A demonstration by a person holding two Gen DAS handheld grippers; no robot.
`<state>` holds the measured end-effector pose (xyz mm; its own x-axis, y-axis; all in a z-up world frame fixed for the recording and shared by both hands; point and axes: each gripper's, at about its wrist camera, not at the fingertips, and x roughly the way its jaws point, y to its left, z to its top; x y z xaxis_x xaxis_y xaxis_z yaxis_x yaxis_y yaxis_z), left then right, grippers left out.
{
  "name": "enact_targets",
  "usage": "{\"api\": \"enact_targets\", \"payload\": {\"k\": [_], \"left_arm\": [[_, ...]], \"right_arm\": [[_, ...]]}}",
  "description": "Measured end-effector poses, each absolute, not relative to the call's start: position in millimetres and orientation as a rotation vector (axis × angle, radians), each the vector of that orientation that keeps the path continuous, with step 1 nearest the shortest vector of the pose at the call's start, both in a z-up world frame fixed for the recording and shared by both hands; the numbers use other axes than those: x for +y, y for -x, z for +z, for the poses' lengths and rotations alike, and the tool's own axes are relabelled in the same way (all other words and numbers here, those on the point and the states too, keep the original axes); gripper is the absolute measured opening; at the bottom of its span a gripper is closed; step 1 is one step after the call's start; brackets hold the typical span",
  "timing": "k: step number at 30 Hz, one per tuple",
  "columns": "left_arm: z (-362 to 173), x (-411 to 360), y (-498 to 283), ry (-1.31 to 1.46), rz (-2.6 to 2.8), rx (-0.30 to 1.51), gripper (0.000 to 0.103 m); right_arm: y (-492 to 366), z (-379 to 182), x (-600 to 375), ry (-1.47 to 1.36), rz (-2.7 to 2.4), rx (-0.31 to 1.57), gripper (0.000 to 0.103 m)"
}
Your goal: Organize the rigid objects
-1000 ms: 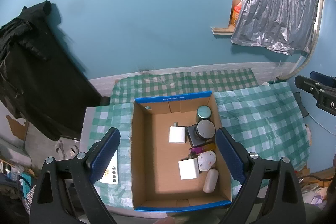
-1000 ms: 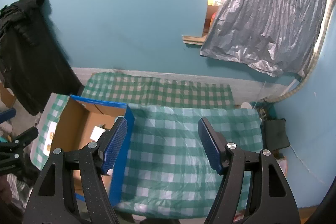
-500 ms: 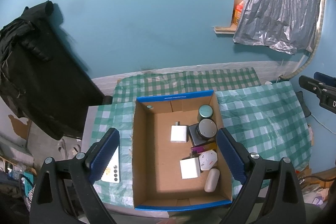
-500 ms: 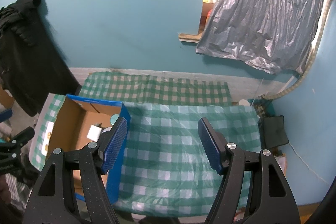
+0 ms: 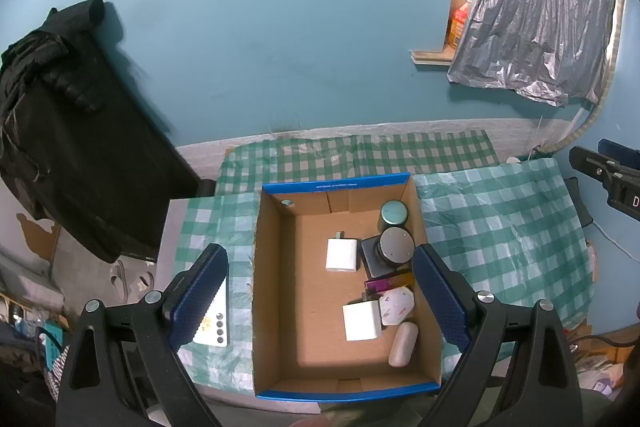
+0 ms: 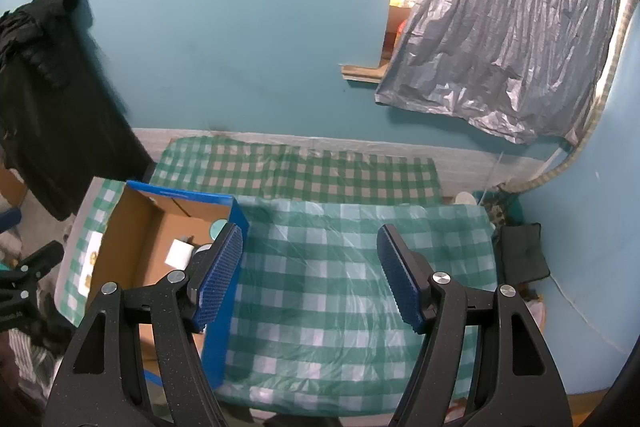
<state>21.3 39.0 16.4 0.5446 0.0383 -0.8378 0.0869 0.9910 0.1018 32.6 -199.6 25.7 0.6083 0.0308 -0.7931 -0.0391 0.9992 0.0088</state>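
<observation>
Cardboard box point(image 5: 276, 307) on the checked desk point(image 5: 500, 227) is seen holding most items, incl. white adapters, jars, a pill-shaped case, while a white card point(image 5: 212, 323) is left outside at its left; both left tongs point(image 5: 320, 295) & right tongs point(image 6: 310, 275) are held released, empty, so task is judged nearly done.

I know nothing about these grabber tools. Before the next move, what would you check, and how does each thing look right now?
1. Left gripper empty, jaws open: ok.
2. Right gripper empty, jaws open: ok.
3. Open brown cardboard box with blue rim has bare floor left for more: ok.
4. White flat card with dark buttons out of the box, on the green checked tablecloth: not ok, not yet sorted.
5. Card free to grasp: cannot tell, the left jaw hides part.
6. Cloth under the right gripper holds no objects: ok.
</observation>
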Motion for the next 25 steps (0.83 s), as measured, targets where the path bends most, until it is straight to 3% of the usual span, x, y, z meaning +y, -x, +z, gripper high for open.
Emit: {"api": "enact_targets", "payload": {"k": [25], "left_arm": [[15.0,33.1,-22.0,-0.158,-0.025,1.011,0.095]], "right_arm": [[-32.3,19.5,-200.8,0.008,0.045,0.925,0.070]]}}
